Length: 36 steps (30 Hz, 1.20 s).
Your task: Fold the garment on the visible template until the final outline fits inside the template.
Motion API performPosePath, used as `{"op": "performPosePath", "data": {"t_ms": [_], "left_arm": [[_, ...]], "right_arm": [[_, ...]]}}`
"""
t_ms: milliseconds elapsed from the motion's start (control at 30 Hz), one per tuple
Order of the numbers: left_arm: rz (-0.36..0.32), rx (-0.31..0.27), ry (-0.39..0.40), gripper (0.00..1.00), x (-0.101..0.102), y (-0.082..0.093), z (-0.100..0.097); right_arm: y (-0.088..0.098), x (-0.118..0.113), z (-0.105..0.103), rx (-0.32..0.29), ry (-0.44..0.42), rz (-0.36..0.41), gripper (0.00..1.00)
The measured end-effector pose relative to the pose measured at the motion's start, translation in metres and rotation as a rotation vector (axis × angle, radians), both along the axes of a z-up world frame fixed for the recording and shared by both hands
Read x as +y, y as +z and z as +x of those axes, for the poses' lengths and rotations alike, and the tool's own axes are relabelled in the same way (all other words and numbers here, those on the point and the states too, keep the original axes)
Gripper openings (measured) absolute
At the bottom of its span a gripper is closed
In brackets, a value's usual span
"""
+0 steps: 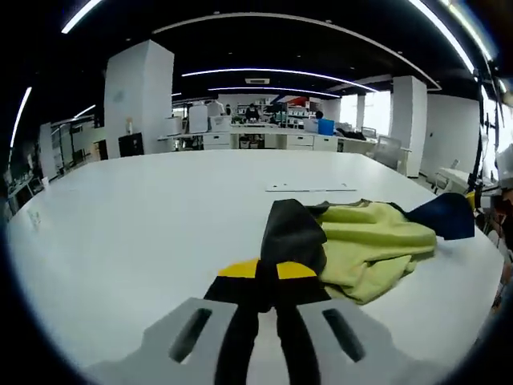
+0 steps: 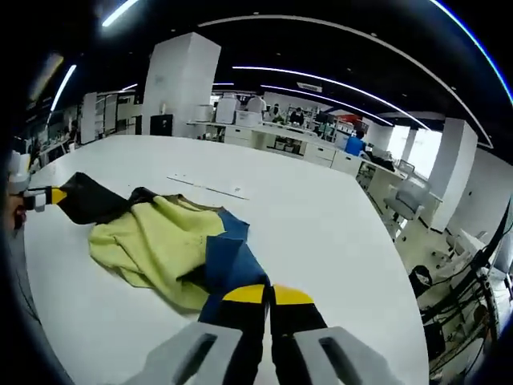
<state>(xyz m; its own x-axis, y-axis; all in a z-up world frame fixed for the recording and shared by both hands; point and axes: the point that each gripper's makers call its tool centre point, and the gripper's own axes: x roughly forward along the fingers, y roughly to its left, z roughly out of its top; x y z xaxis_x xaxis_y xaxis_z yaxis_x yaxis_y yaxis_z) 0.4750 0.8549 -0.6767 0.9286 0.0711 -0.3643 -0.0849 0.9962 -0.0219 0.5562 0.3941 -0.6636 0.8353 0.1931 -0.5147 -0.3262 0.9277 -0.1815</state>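
Garment [image 1: 361, 245] lies bunched on the table [image 1: 144, 224], near its front edge; template [image 1: 311, 188] apparently flat just behind, apart from it.

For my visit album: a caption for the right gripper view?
Right gripper pinching the blue sleeve of a yellow-green garment on a white table.

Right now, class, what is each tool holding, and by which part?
Both hold the same garment. The left tool is shut on its black sleeve; the right tool is shut on its blue sleeve. The yellow body lies crumpled on the table.
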Motion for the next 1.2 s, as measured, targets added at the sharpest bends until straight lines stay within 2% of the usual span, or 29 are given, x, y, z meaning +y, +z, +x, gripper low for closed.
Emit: {"op": "performPosePath", "data": {"t_ms": [267, 433, 633, 800, 1033, 1200], "left_arm": [[0.053, 0.019, 0.063, 0.02, 0.026, 0.000, -0.002], [0.073, 0.039, 0.095, 0.02, 0.040, -0.004, -0.003], [0.141, 0.075, 0.095, 0.02, 0.053, -0.011, 0.001], [0.160, 0.103, 0.096, 0.02, 0.066, -0.017, 0.007], [0.200, 0.140, 0.084, 0.02, 0.081, -0.024, 0.014], [0.257, 0.194, 0.061, 0.02, 0.092, -0.035, 0.017]], "right_arm": [[-0.005, -0.030, 0.012, 0.028, -0.085, -0.007, 0.00], [-0.015, -0.038, 0.017, 0.050, -0.094, -0.009, 0.00], [-0.023, -0.053, 0.023, 0.079, -0.116, -0.002, 0.00], [-0.027, -0.068, 0.028, 0.094, -0.154, 0.016, 0.00], [-0.038, -0.086, 0.034, 0.127, -0.177, -0.002, 0.00], [-0.047, -0.096, 0.038, 0.155, -0.180, -0.002, 0.00]]}}
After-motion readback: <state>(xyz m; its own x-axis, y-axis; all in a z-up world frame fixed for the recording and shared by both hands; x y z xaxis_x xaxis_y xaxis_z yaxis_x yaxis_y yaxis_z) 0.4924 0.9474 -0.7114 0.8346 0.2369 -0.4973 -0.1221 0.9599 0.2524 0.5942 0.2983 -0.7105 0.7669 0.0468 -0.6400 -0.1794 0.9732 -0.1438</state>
